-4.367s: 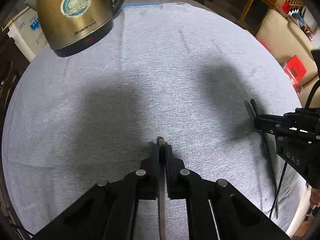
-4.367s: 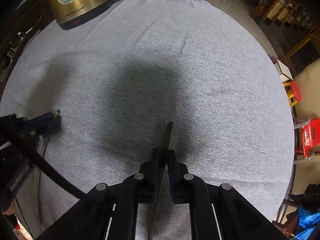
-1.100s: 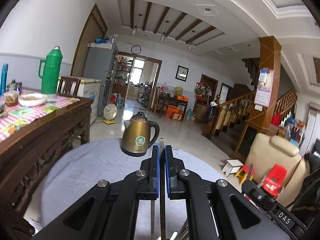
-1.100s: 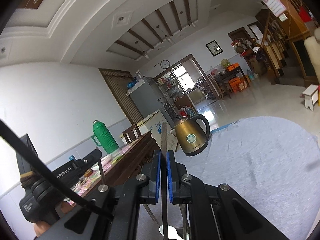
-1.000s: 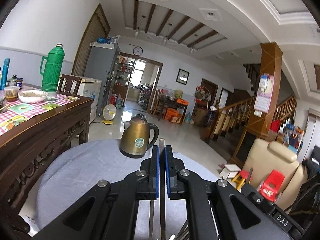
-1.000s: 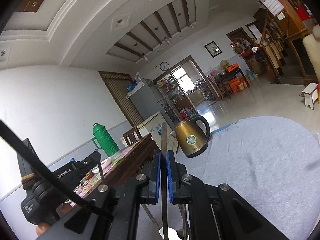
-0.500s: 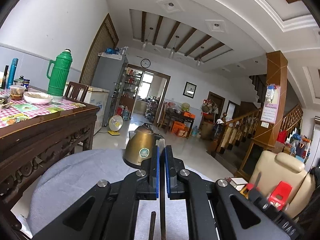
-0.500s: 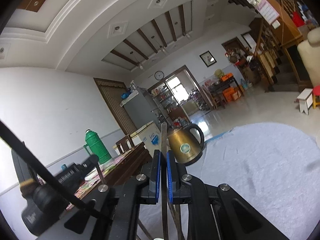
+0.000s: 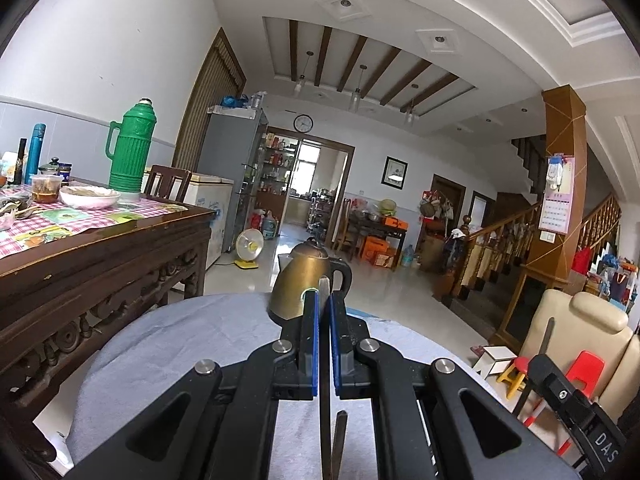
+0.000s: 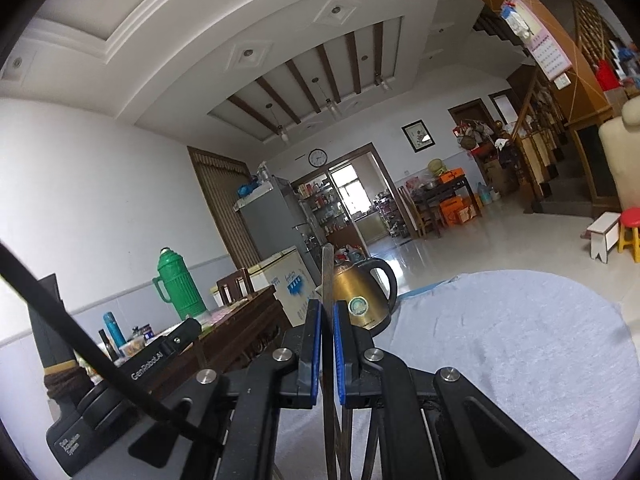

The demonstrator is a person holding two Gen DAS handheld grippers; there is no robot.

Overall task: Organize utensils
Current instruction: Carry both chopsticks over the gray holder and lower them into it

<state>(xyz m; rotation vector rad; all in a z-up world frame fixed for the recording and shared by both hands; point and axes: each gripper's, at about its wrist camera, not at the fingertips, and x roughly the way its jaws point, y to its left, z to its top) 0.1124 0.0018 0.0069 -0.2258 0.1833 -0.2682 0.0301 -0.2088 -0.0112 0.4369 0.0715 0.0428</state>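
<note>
My left claw (image 9: 324, 312) is clenched on a thin flat metal utensil (image 9: 324, 286), its tip poking up past the blue pads. My right claw (image 10: 327, 322) grips a similar metal strip (image 10: 328, 276) the same way. Both point level across the grey-clothed bench (image 9: 192, 336), towards the brass kettle (image 9: 300, 284) at its far edge.

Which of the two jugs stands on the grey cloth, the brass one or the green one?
The brass kettle with the black handle stands on the grey tablecloth. The green flask stands on the separate wooden table with the checked cover.
</note>
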